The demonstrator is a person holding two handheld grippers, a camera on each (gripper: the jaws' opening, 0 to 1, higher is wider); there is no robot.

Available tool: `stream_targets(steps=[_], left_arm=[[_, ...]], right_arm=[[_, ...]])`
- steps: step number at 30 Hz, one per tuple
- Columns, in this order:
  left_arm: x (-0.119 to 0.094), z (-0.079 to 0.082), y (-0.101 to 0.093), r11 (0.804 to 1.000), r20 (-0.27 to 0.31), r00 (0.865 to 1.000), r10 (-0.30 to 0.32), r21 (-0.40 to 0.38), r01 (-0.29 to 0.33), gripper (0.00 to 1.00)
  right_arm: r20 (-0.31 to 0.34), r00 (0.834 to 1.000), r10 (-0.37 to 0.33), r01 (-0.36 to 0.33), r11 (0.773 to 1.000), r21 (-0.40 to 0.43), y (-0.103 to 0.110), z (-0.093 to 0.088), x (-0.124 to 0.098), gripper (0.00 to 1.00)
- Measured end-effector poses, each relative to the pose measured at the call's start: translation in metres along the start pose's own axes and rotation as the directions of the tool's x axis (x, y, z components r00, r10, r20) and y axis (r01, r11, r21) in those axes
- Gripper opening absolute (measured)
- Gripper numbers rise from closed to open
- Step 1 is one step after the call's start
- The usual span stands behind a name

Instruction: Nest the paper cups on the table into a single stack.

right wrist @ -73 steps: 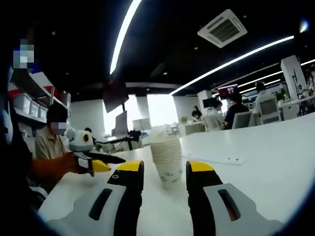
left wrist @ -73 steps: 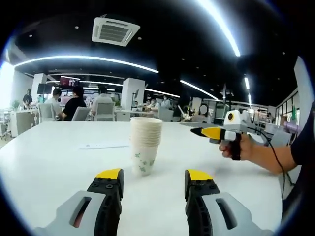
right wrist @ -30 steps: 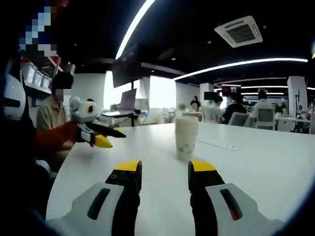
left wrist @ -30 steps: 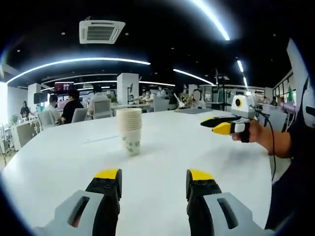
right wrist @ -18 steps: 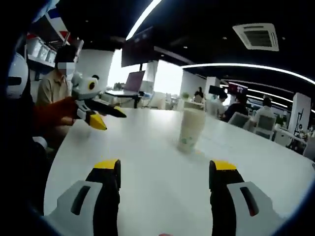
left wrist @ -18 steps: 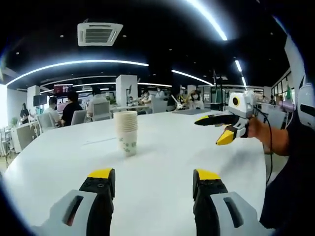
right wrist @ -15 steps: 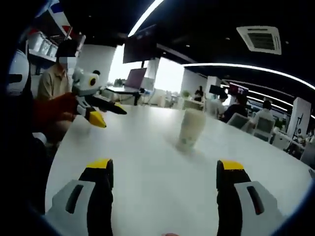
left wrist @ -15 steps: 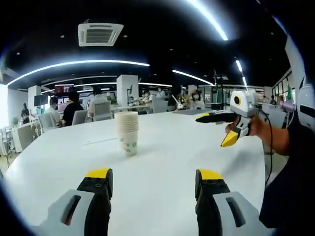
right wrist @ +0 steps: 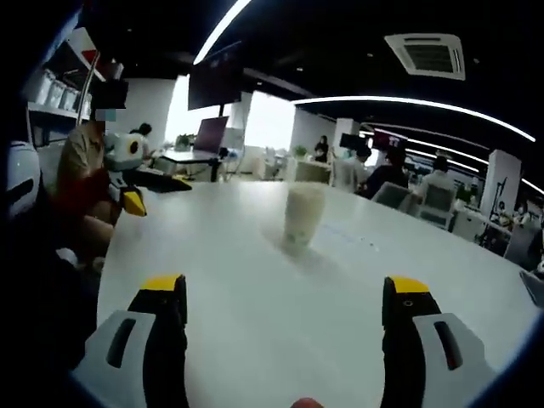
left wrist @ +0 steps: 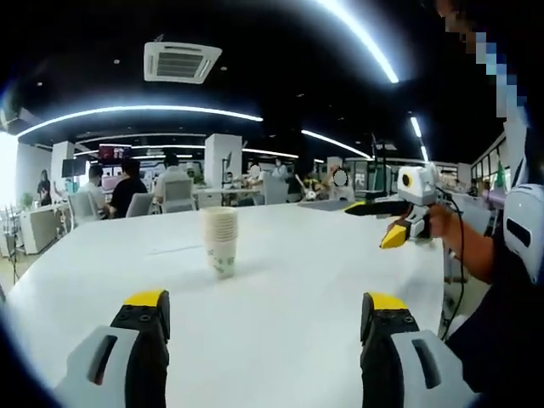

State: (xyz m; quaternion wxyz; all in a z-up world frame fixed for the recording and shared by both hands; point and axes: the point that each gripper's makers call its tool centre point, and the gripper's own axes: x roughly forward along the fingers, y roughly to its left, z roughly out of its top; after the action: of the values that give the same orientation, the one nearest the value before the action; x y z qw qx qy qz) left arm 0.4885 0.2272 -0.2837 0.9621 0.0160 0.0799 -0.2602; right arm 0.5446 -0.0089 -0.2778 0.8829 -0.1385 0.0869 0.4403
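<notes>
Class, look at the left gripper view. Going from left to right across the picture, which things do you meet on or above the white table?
Sheet of paper → stack of paper cups → right gripper, open, held above the white table → the person's hand holding it.

Both grippers hang over the table: left gripper (left wrist: 265, 310) with jaws spread wide, right gripper (right wrist: 287, 297) gaping just as wide, each gripped in a hand (left wrist: 442, 223).
</notes>
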Motion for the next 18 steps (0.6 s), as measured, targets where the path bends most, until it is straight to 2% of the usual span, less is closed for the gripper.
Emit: stream_targets(steps=[5,18], left_arm=[[-0.003,0.0007,0.0005,1.0,-0.002,1.0,0.002,-0.027,-0.002,0.99],[-0.0076,0.0027,0.0024,1.0,-0.01,1.0,0.022,-0.017,-0.022,0.99]], right_arm=[[-0.017,1.0,-0.008,0.007,1.0,-0.013,-0.0001,-0.0019,-0.0048,0.99],[-0.032,0.999,-0.006,0.005,1.0,-0.022,0.0004,-0.0034,-0.0073,0.99]])
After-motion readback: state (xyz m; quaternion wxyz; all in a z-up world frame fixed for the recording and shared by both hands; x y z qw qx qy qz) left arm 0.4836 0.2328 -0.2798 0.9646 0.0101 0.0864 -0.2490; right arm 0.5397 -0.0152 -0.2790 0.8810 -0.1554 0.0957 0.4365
